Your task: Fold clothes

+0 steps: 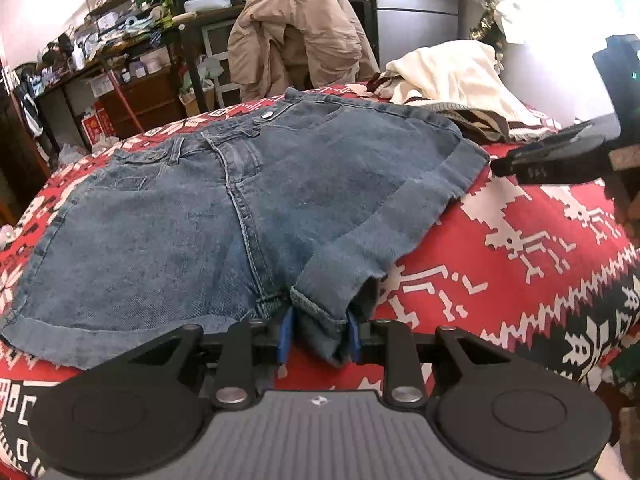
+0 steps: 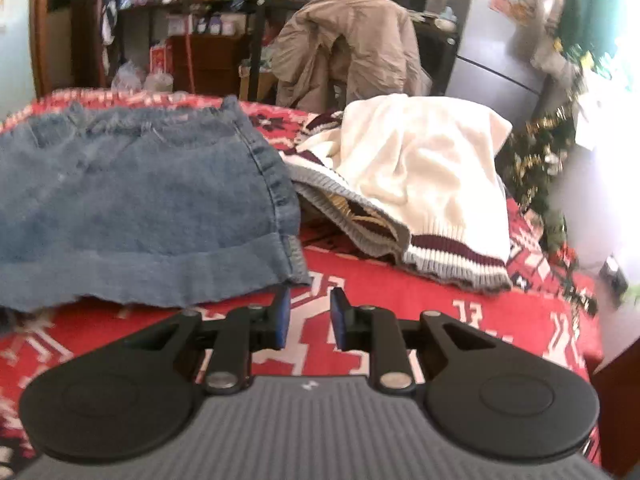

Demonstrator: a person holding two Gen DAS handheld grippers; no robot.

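Blue denim shorts lie flat, front up, on a red patterned cloth. My left gripper is shut on the shorts' cuffed hem near the crotch, with folded denim pinched between its blue pads. In the right wrist view, my right gripper stands open just below the outer corner of the shorts' leg cuff, with only the red cloth showing between its fingers. The left wrist view shows the right gripper beside that same cuff corner.
A rumpled white sweater with maroon and grey stripes lies just beyond the shorts, and is the white sweater at the back right. A tan jacket hangs over a chair behind. Cluttered shelves and a fridge fill the background.
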